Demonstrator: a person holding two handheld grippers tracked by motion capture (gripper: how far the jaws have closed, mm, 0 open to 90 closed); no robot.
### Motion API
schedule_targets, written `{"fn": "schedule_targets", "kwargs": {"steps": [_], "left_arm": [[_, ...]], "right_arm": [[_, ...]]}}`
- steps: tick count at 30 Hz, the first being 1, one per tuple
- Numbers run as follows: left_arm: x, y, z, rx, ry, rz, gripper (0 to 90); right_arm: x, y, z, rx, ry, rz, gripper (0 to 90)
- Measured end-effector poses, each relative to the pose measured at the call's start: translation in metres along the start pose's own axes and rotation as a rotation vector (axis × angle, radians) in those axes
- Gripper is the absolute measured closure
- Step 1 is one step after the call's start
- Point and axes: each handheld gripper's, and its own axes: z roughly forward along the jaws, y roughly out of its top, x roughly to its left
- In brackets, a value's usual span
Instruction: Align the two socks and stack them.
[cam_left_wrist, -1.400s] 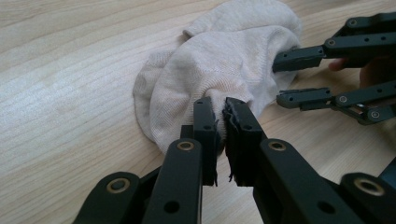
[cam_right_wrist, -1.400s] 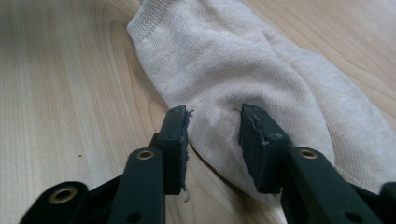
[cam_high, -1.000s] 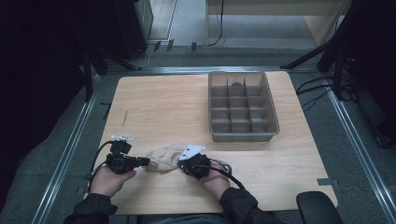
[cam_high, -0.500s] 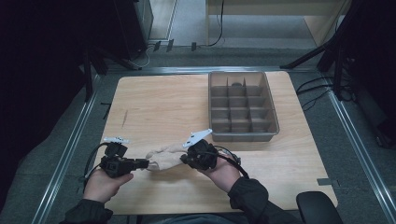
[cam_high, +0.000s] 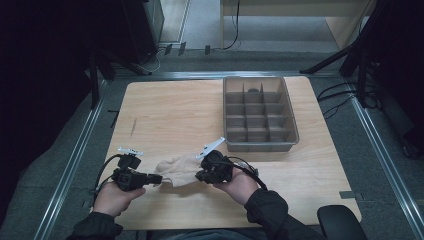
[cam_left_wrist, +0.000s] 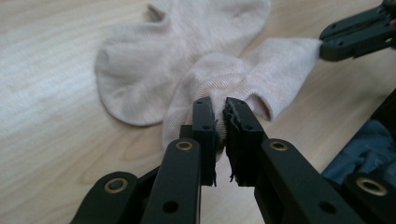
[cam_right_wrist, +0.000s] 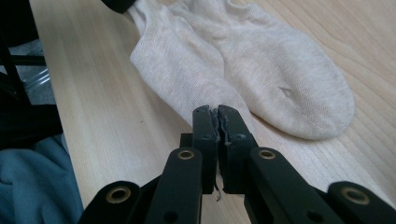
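High view, socks: a pale beige sock (cam_high: 180, 167) lay on the wooden table (cam_high: 175, 115), near its front edge, between the two hands.
High view, left hand-held gripper (cam_high: 156, 178): at the sock's left end, jaws together on the fabric.
High view, right hand-held gripper (cam_high: 200, 175): at the sock's right end, tilted, raised a little.
High view, tray: a grey divided tray (cam_high: 260, 145) stood well apart, toward the table's far right.
Left gripper view, left hand-held gripper (cam_left_wrist: 220, 112): clenched on the cuff of the upper sock (cam_left_wrist: 243, 79); a second sock (cam_left_wrist: 154, 60) lay flat beneath it (a pair, overlapping).
Left gripper view, right hand-held gripper (cam_left_wrist: 327, 44): pinched the far end of that upper sock.
Right gripper view, right hand-held gripper (cam_right_wrist: 217, 119): jaws nearly together, gripping the edge of the upper sock (cam_right_wrist: 182, 70), the flat sock (cam_right_wrist: 285, 74) just beside.
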Motion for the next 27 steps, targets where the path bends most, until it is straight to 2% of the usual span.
{"fn": "schedule_targets", "kwargs": {"steps": [3, 9, 13, 14, 15, 16, 17, 18, 19, 21, 22, 23, 25, 27], "left_arm": [[0.009, 0.010, 0.004, 0.005, 0.003, -0.017, 81.4], [0.020, 0.021, 0.010, 0.004, 0.022, -0.026, 80.5], [0.025, 0.024, 0.013, -0.002, 0.020, -0.036, 78.0], [0.026, 0.025, 0.012, -0.013, 0.022, -0.035, 78.0], [0.028, 0.025, 0.011, -0.039, 0.022, -0.021, 71.7], [0.028, 0.025, 0.011, -0.039, 0.022, -0.021, 69.5], [0.028, 0.026, 0.009, -0.062, 0.026, -0.015, 69.5], [0.028, 0.026, 0.004, -0.104, 0.040, 0.008, 64.1], [0.028, 0.026, 0.004, -0.104, 0.040, 0.008, 62.8], [0.027, 0.026, -0.002, -0.143, 0.062, 0.025, 59.9], [0.027, 0.026, -0.002, -0.143, 0.062, 0.025, 59.6], [0.027, 0.025, -0.005, -0.167, 0.073, 0.032, 58.5], [0.027, 0.025, -0.006, -0.164, 0.073, 0.031, 58.1], [0.025, 0.022, -0.004, -0.160, 0.085, 0.048, 58.1]], "right_arm": [[-0.008, 0.009, 0.006, 0.014, -0.011, 0.007, 85.9], [-0.021, 0.022, 0.012, 0.014, -0.033, 0.007, 83.0], [-0.029, 0.028, 0.016, 0.013, -0.051, 0.002, 80.5], [-0.029, 0.028, 0.016, 0.013, -0.051, 0.002, 80.5], [-0.033, 0.030, 0.018, 0.009, -0.070, -0.008, 76.4], [-0.033, 0.030, 0.018, 0.009, -0.070, -0.008, 76.4], [-0.034, 0.031, 0.018, 0.007, -0.076, -0.009, 73.7], [-0.036, 0.033, 0.018, -0.019, -0.103, -0.032, 71.9], [-0.036, 0.033, 0.018, -0.019, -0.103, -0.032, 71.9], [-0.038, 0.036, 0.013, -0.053, -0.123, -0.040, 68.1], [-0.038, 0.037, 0.011, -0.061, -0.125, -0.037, 68.1], [-0.037, 0.037, 0.009, -0.076, -0.132, -0.033, 68.1], [-0.036, 0.039, 0.005, -0.089, -0.132, -0.033, 69.1], [-0.035, 0.038, 0.003, -0.099, -0.133, -0.034, 71.5]]}}
